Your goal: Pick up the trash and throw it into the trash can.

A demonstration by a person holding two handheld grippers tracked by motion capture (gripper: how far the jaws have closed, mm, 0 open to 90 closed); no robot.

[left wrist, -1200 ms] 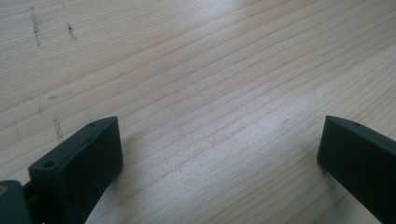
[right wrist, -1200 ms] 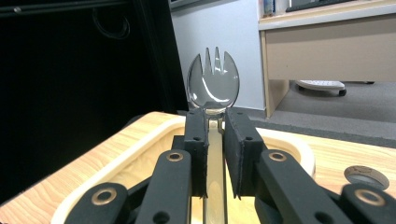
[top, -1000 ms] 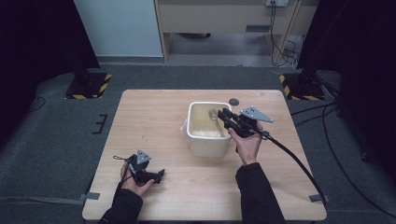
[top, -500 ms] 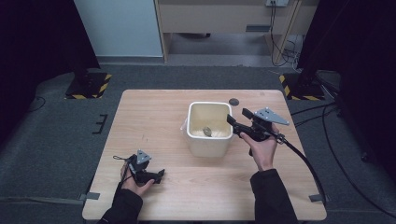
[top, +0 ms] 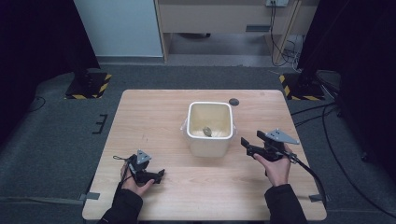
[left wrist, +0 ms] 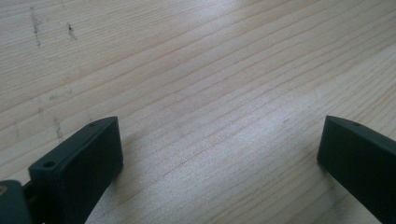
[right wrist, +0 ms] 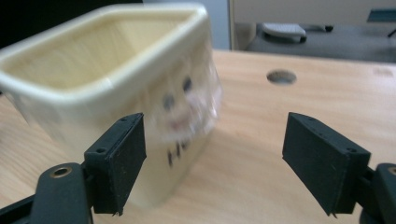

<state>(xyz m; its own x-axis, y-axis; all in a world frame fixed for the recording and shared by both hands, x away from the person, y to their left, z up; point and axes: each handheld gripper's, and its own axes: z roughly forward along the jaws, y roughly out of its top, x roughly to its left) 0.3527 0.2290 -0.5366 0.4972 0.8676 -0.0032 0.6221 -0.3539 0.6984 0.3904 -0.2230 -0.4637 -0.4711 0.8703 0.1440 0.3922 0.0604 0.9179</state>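
High view: cream bin [top: 209, 128] at desk [top: 154, 116] centre, small grey lump [top: 206, 131] inside. Right hand-held gripper [top: 246, 144] at 4 o'clock of bin, jaws apart. Left hand-held gripper [top: 160, 175] at 7 o'clock, jaws apart, low over bare wood.

Dark printed marks are seen on the side of the bin [right wrist: 140, 116] in the right gripper view, at about 7 o'clock of a printed face, but they are blurred and cannot be read. No other text can be read.
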